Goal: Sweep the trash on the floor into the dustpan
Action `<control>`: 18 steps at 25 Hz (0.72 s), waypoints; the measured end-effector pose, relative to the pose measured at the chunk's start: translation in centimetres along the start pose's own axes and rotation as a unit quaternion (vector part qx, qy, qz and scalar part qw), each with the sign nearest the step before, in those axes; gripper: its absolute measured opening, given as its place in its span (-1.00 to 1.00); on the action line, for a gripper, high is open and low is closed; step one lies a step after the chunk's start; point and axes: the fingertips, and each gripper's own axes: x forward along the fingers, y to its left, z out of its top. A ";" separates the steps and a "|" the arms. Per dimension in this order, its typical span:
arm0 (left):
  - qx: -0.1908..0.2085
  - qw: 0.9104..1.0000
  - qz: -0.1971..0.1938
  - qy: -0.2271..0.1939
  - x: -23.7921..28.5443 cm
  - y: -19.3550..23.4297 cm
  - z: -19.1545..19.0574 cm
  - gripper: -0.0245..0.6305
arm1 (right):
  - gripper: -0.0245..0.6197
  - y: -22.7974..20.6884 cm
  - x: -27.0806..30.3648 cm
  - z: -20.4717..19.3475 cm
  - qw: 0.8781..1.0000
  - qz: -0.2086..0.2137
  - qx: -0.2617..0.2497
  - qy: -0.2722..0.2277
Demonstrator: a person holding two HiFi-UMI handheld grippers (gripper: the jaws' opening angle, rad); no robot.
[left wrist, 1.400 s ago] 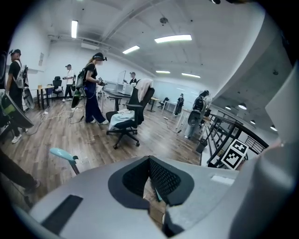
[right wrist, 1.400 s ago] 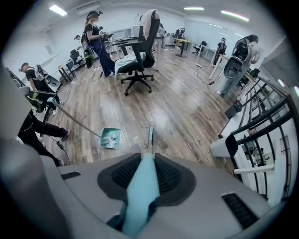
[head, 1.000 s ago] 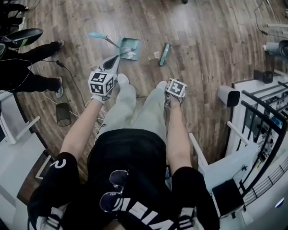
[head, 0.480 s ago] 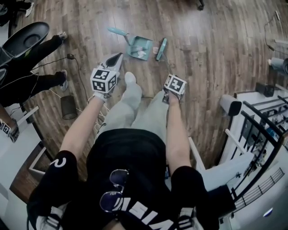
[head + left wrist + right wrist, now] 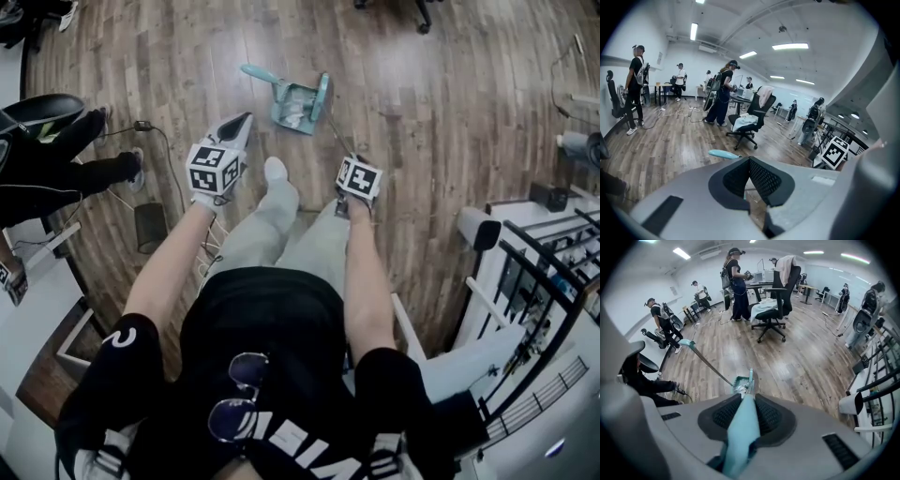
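The dustpan (image 5: 292, 105) lies on the wood floor (image 5: 441, 103) at upper centre of the head view, its long handle running up-left to a teal grip. Pale trash (image 5: 300, 112) lies inside it.

A second ago the broom (image 5: 323, 94) head lay on the floor clear to the right of the pan, with a pale scrap between them. Half a second ago it had closed to just beside the pan. Now it stands against the pan's right edge, and no scrap shows on the boards there. I judge the sweep has carried that piece in and the task is near done, though small bits would be too fine to see.

The right gripper (image 5: 743, 416), lower centre in its own view, is clamped on the teal broom handle, as before. The left gripper (image 5: 236, 125), left of centre in the head view, has its jaws together on nothing and hangs near the pan without touching it. A second ago its tip sat close by the pan's near edge.

At the left edge someone's legs (image 5: 66, 173) rest on the floor.
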 end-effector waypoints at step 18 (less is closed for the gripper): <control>-0.016 0.999 -0.017 -0.045 -2.3 -8.9 6.5 -0.93 | -0.66 -6.8 -15.2 3.4 0.998 -0.012 0.007 -0.067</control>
